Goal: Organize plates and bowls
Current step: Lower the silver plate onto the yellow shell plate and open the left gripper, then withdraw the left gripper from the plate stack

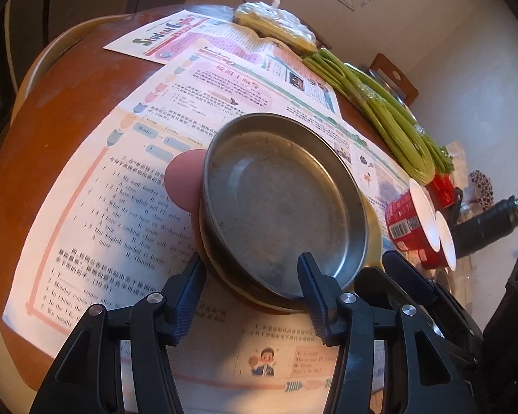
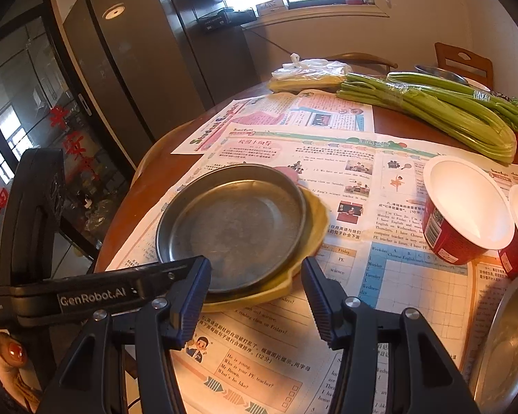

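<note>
Round wooden table (image 2: 148,169) papered with printed sheets (image 2: 390,286) carries, near centre, an empty metal plate (image 2: 238,227) nested in a yellow dish (image 2: 316,222), two empty red-walled cups (image 2: 466,220) at right; left gripper (image 1: 252,293) fingers spread astride the plate's near rim, right gripper (image 2: 255,296) fingers spread, holding nothing.

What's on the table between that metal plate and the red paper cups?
Only printed newspaper lies between the metal plate and the nearer red cup, plus the rim of the yellow dish beneath the plate; the right wrist view shows it.
</note>
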The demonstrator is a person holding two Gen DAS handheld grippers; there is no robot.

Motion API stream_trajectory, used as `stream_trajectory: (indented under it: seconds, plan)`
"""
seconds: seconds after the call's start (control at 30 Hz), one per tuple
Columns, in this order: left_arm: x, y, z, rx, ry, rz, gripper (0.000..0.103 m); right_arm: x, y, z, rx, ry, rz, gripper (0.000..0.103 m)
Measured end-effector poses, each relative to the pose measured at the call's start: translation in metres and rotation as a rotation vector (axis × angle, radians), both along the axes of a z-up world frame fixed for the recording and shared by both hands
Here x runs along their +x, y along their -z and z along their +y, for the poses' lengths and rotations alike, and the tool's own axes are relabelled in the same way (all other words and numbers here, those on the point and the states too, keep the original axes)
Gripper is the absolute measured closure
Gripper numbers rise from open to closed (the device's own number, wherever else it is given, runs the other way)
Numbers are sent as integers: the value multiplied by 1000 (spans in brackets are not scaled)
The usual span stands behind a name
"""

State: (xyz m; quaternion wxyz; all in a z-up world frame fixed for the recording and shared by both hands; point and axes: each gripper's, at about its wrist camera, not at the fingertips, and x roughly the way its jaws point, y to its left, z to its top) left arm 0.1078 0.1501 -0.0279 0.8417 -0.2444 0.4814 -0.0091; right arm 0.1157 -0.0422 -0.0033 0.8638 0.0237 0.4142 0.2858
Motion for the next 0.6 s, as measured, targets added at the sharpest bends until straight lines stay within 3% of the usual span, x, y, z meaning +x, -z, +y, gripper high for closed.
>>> stream_trajectory:
  seconds: [0.33, 0.6]
  plan:
    - [9, -2, -5, 33, 4, -9, 46, 13, -4, -17, 32, 47, -34, 48]
    - [-19, -40, -16, 164, -34, -94, 46, -6, -25, -50, 24, 123, -156, 48]
